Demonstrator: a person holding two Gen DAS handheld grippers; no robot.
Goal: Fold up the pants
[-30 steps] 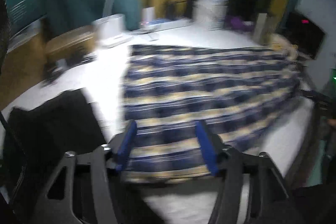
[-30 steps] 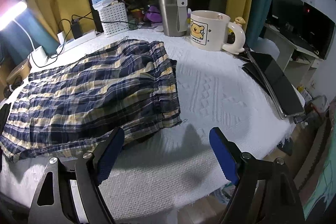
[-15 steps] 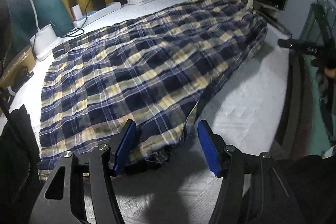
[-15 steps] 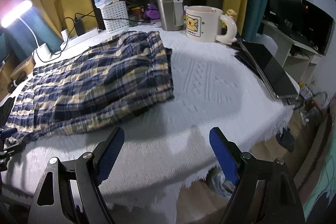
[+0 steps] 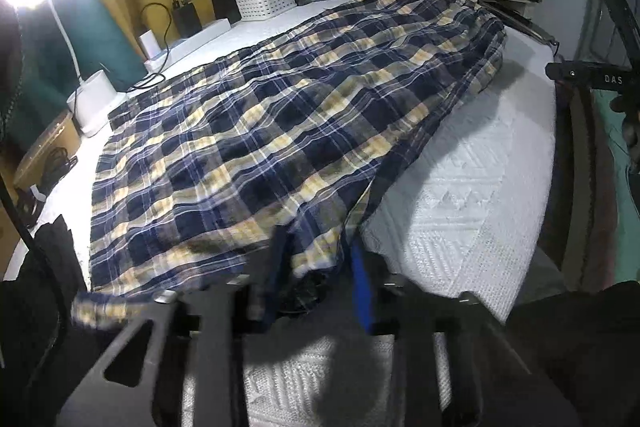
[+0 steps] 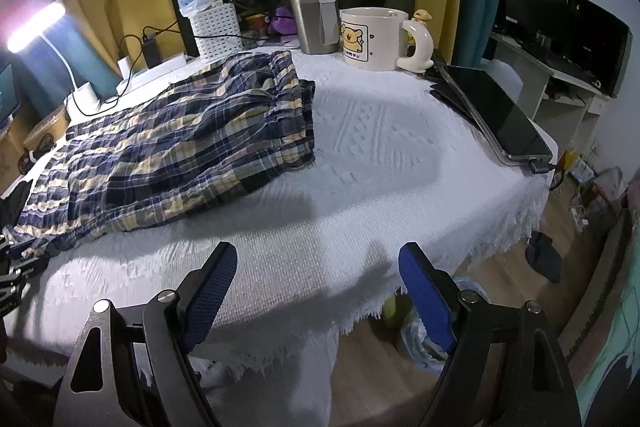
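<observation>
Now one plaid pants; left gripper jaws just closing on hem; right gripper jaws wide, empty.

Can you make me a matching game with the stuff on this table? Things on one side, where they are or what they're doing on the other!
Things:
1. blue and yellow plaid pants
2. cream mug with a bear picture
3. silver steel tumbler
4. right gripper

Clues:
A. stands just left of the mug
B. hem caught between the left gripper fingers
C. open, holding nothing, above the white tablecloth's edge
D. has a little yellow duck on its handle

Pairs: 1-B, 2-D, 3-A, 4-C
</observation>
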